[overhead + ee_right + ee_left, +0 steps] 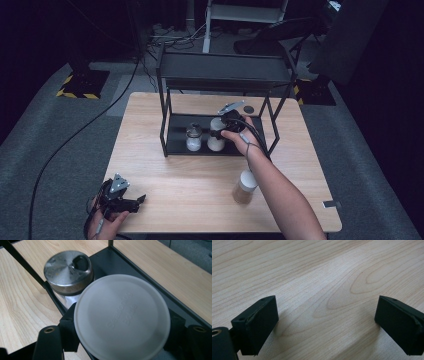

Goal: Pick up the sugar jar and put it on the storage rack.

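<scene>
Right tongs (223,131) were clamped on white-lidded jar (122,317), on rack's lower shelf (177,145) beside metal-capped shaker (193,137). Left tongs (131,202) gaped empty over surface (317,272). Best: set jar flat, w/o nudging shaker, before letting go.

White lid (122,320) hides its jar's body; bottom edge cuts the tongs (120,340)
</scene>
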The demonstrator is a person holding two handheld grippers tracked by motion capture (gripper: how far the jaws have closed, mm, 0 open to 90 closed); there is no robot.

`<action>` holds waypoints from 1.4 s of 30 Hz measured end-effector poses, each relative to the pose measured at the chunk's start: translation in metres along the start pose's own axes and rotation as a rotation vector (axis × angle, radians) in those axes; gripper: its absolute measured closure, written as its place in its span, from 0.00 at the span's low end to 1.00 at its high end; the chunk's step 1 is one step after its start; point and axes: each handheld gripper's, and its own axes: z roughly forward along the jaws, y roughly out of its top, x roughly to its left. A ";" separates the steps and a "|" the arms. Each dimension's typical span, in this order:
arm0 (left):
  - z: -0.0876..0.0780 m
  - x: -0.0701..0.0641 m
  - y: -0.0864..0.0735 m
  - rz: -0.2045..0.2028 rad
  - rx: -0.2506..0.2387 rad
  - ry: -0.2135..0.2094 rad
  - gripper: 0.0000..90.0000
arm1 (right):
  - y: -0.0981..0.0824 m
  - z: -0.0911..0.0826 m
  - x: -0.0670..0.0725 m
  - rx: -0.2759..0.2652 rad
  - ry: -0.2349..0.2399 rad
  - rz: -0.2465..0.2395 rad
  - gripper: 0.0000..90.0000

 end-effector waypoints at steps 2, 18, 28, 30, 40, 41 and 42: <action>0.000 0.000 0.000 0.000 0.000 -0.001 0.05 | -0.003 0.000 -0.003 -0.008 0.006 0.010 0.37; 0.000 0.000 0.000 0.000 -0.001 -0.002 0.05 | -0.009 -0.023 0.010 -0.075 -0.022 -0.010 0.12; 0.000 0.000 0.000 0.001 0.000 -0.001 0.05 | -0.023 -0.066 0.019 -0.139 0.006 -0.027 0.11; 0.000 0.000 0.000 0.000 0.000 -0.001 0.05 | -0.026 -0.076 0.022 -0.147 0.008 -0.036 0.11; 0.000 0.000 0.000 0.001 0.000 -0.001 0.05 | -0.044 -0.114 0.031 -0.182 0.013 -0.046 0.10; 0.000 0.000 0.000 0.001 0.000 -0.001 0.05 | -0.046 -0.117 0.032 -0.185 0.015 -0.045 0.10; 0.000 0.000 0.000 0.000 0.000 -0.001 0.05 | -0.048 -0.120 0.033 -0.187 0.015 -0.047 0.10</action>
